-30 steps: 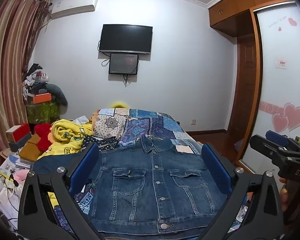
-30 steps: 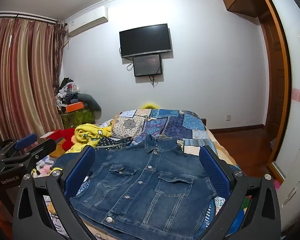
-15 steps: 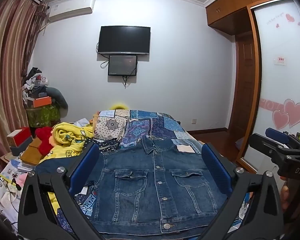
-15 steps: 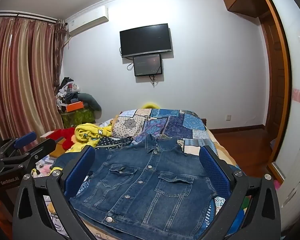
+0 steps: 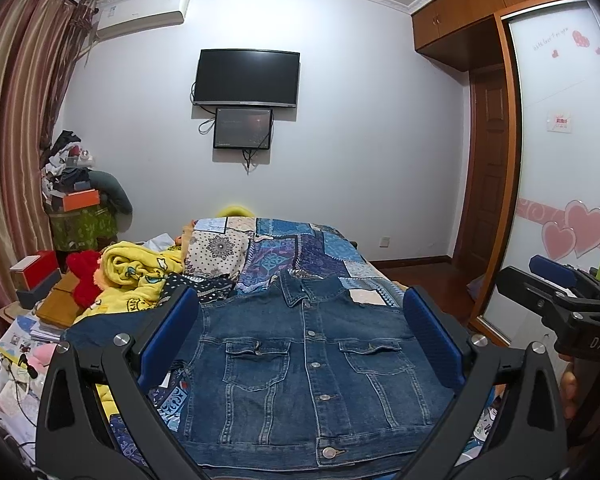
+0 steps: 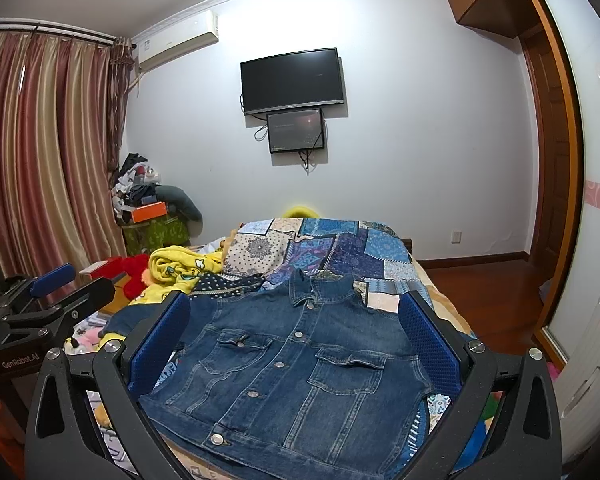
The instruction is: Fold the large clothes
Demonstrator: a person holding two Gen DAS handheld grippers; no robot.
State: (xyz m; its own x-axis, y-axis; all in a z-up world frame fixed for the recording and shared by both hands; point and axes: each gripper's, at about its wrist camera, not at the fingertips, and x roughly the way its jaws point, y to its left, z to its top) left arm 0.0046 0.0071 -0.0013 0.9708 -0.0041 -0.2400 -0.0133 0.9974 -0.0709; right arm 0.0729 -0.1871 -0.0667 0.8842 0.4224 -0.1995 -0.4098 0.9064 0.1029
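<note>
Both claws are spread wide with nothing in them. The left gripper [image 5: 300, 344] hangs above the near hem of the denim jacket [image 5: 304, 364], blue pads [image 5: 168, 336] framing it on either side without touching. The right gripper [image 6: 296, 344] does the same from slightly further right, and you can catch each tool at the edge of the other's view.

The jacket is laid face up on the patchwork quilt [image 5: 300, 248] at the foot end of the bed, buttoned down the front, collar pointing toward the far wall, hem nearest the cameras. One sleeve looks spread out toward the left side; the other one I honestly can't make out, might be tucked under or hidden behind the pad.

So progress-wise, my read is basically zero folds done. The body is flat and smoothed, which is the prep part, but sleeves, sides and the halving all look like they're left to do.

Off to the left there's a yellow cartoon blanket [image 5: 140, 268] bunched up beside a red plush toy [image 5: 84, 276], well clear of the jacket.
</note>
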